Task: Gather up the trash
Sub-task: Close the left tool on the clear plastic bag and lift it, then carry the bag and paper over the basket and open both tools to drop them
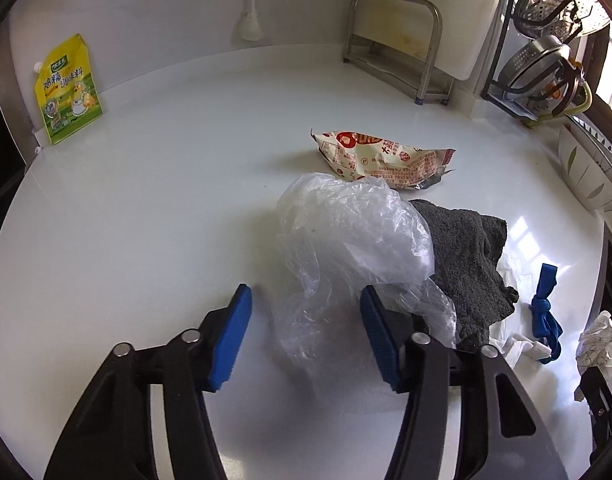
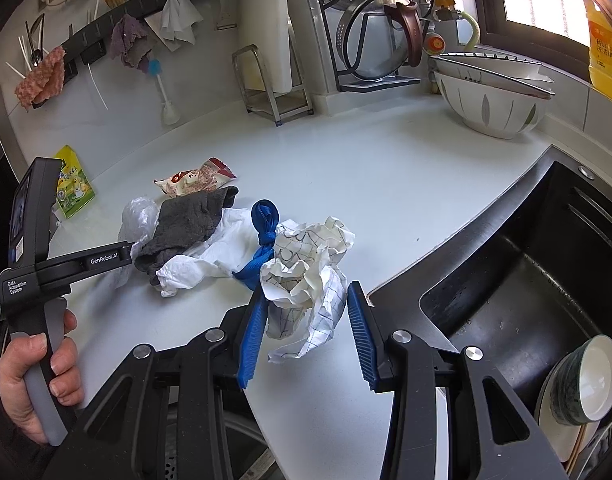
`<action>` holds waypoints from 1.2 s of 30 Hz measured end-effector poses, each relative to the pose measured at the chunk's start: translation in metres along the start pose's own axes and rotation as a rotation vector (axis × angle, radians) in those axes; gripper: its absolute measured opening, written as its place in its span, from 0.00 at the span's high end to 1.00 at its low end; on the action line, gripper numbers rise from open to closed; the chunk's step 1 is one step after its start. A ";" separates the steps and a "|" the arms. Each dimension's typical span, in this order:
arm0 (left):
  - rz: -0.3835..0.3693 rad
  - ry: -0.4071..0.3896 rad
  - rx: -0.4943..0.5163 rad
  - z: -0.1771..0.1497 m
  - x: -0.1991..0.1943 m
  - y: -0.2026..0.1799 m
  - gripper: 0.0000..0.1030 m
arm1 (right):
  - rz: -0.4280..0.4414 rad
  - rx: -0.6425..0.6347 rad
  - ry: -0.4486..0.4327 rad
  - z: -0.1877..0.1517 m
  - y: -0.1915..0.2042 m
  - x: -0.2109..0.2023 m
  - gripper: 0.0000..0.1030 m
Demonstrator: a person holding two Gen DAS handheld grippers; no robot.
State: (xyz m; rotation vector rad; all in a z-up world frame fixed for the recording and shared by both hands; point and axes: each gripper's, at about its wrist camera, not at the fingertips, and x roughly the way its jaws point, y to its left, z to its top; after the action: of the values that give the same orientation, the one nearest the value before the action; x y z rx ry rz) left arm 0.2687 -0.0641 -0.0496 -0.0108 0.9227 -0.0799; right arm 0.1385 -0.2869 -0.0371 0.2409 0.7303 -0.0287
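The left gripper (image 1: 306, 320) stands with its blue pads apart on either side of a clear plastic bag (image 1: 346, 240); the right pad touches the film, the left one is clear of it, so nothing is pinched. Just beyond and to its right lies a grey cloth (image 1: 470, 264), and past the bag a printed snack wrapper (image 1: 386, 158) rests on the white counter (image 1: 166, 200). Far off to its left a yellow seasoning pouch (image 1: 68, 88) leans against the wall.

The right gripper (image 2: 304, 320) is clamped on a crumpled sheet of paper (image 2: 306, 272), which sits between its pads. Touching the paper on the gripper's left is a knotted blue strip (image 2: 264, 240), then a white tissue (image 2: 194, 264). To its right drops the black sink (image 2: 526, 280). A hand (image 2: 34, 380) grips the left tool's handle.
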 end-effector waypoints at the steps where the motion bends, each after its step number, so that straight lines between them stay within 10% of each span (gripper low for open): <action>1: -0.002 -0.005 0.004 0.000 -0.001 0.000 0.64 | 0.002 0.001 0.000 0.000 0.000 0.000 0.62; 6: -0.013 -0.010 0.016 -0.006 -0.009 0.002 0.86 | 0.004 -0.001 -0.005 0.000 0.001 -0.002 0.62; 36: -0.049 -0.101 0.099 -0.122 -0.146 0.016 0.87 | 0.014 0.000 0.019 -0.077 0.020 -0.082 0.62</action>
State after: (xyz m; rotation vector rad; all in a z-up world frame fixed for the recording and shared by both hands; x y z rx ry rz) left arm 0.0849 -0.0348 -0.0074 0.0543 0.8165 -0.1686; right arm 0.0292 -0.2543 -0.0338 0.2464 0.7472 -0.0126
